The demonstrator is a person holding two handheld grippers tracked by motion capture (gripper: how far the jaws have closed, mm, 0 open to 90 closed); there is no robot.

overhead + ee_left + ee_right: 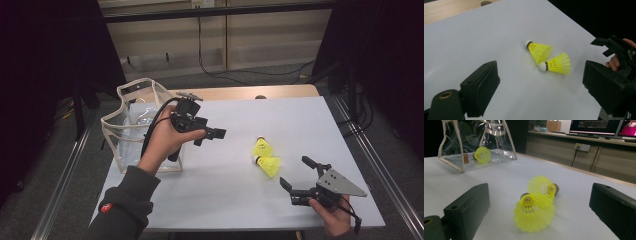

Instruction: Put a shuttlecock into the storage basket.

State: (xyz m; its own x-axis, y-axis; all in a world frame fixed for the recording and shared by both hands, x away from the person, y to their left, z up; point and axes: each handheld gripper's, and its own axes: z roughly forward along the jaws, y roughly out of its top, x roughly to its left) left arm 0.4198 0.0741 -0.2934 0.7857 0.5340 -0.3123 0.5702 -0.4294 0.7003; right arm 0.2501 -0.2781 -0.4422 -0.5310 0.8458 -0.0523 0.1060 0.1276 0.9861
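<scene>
Yellow shuttlecocks [265,157] touching, frame centre-right: your right gripper [298,176] gapes empty beside them; pinch nearer one's cork, avoid skirt.

yellow shuttlecocks on a white table, black grippers either side

two shuttlecocks [265,157] have bright yellow mesh skirts, white cork tips and a thin black band; a third yellow one [482,154] lies in the clear pouch [129,131] with cream trim at ten o'clock. the table [240,195] is plain white with a light wood strip at twelve. left gripper [212,134] and right gripper [299,175] are matt black, the right one topped by a grey plate. the sleeve [122,207] is dark grey with a small red patch.
</scene>
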